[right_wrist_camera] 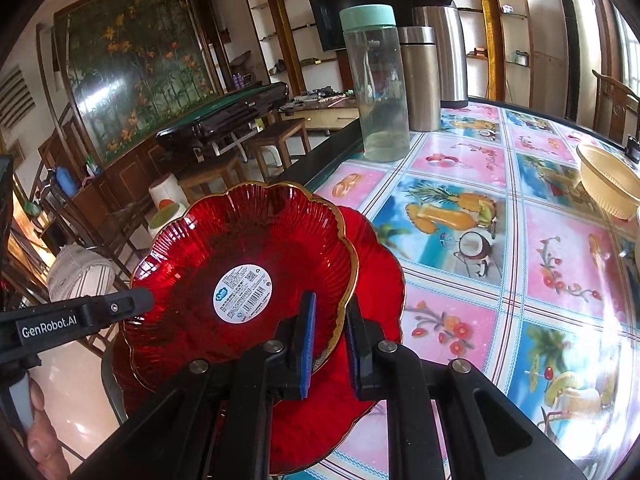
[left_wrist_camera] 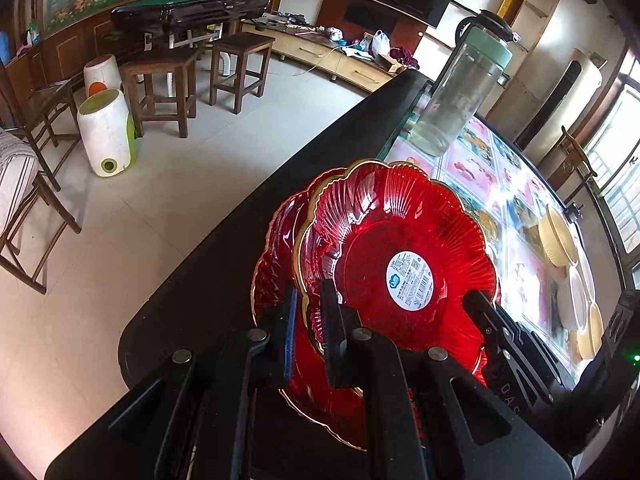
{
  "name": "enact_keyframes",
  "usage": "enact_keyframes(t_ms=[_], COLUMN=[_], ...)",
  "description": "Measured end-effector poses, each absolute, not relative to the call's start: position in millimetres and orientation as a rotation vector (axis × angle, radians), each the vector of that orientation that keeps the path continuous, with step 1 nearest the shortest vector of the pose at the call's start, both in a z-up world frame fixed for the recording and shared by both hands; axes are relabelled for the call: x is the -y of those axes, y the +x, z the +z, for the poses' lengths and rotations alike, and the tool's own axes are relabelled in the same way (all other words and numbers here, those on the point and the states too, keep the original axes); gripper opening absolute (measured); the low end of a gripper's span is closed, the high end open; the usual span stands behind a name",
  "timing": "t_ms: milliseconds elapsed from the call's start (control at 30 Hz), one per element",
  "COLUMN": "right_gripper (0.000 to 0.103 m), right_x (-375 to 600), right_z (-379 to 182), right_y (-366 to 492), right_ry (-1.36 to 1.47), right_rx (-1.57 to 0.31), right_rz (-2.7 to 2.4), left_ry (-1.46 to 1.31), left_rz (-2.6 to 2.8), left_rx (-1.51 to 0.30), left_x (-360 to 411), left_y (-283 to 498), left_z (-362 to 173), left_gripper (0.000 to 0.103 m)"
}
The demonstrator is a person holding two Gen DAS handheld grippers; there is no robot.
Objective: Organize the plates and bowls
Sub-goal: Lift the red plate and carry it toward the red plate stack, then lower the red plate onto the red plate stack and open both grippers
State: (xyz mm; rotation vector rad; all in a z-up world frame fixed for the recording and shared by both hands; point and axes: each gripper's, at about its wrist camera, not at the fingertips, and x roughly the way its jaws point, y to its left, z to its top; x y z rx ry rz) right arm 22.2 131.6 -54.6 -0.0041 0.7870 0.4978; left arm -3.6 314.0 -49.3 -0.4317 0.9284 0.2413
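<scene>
Two grippers hold one scalloped red glass plate with a gilt rim (right_wrist_camera: 224,264) from opposite edges, just above a second red glass plate (right_wrist_camera: 376,272) lying at the corner of the fruit-patterned table (right_wrist_camera: 560,280). The left gripper (left_wrist_camera: 309,312) and right gripper (right_wrist_camera: 331,320) are each clamped on the upper plate's rim. Lowering both sides evenly, I judge, would nest it without chipping. Ribbed and translucent, it carries a round white label (right_wrist_camera: 243,294) at its centre.
</scene>
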Motion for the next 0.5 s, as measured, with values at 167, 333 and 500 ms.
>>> enact_keyframes(t_ms=[167,333,500], right_gripper=[0.014,0.014,0.015], right_x=[-134.7,-134.6,-135.0], right_z=[-55.1,-54.9,-55.0], right_y=[19.4,20.6,20.2], right_ry=[-0.023,-0.021,-0.024], right_rx=[-0.781,-0.782,-0.782], right_rz=[0.493,0.497,0.502], left_ry=[-0.433,-0.433,-0.431], left_rz=[0.243,0.243,0.246], left_rx=[-0.936,-0.935,-0.93], left_x=[-315.9,-317.4,-316.7], left_y=[-4.2,-3.1,-2.6], left_z=[-53.7,-55.7,-56.0], left_gripper=[0.009,0.009,0.009])
